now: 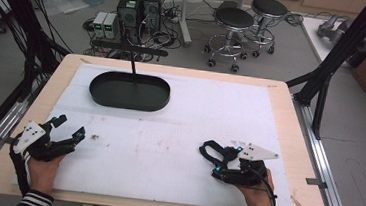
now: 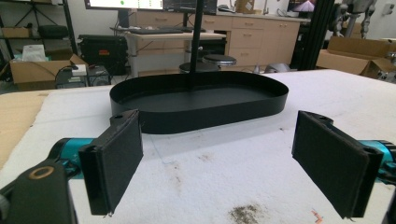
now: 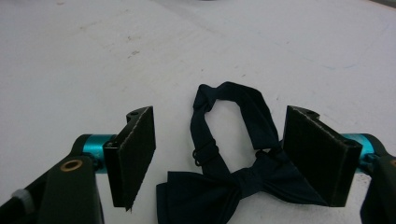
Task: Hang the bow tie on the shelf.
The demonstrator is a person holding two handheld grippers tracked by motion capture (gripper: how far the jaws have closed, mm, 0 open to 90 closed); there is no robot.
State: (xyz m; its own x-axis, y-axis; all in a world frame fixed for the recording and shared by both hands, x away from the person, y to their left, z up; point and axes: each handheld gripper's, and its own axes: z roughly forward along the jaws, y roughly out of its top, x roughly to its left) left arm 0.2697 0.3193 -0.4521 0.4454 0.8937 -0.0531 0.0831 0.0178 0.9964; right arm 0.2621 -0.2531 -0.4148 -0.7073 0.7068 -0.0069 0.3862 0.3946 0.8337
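Right gripper (image 3: pixel 219 158) sat low over the dark bow tie (image 3: pixel 233 179), jaws apart and straddling its knot, pads not yet pressing; judged a pick-up in preparation. The tie lay flat on the white foam mat (image 1: pixel 178 132) at the near right, strap loop (image 3: pixel 224 107) pointing away from the hand. Left gripper (image 2: pixel 219 158) rested at the near left, jaws wide apart with nothing between, aimed toward the black oval tray (image 1: pixel 130 91) at the far side, probably the drop-off.
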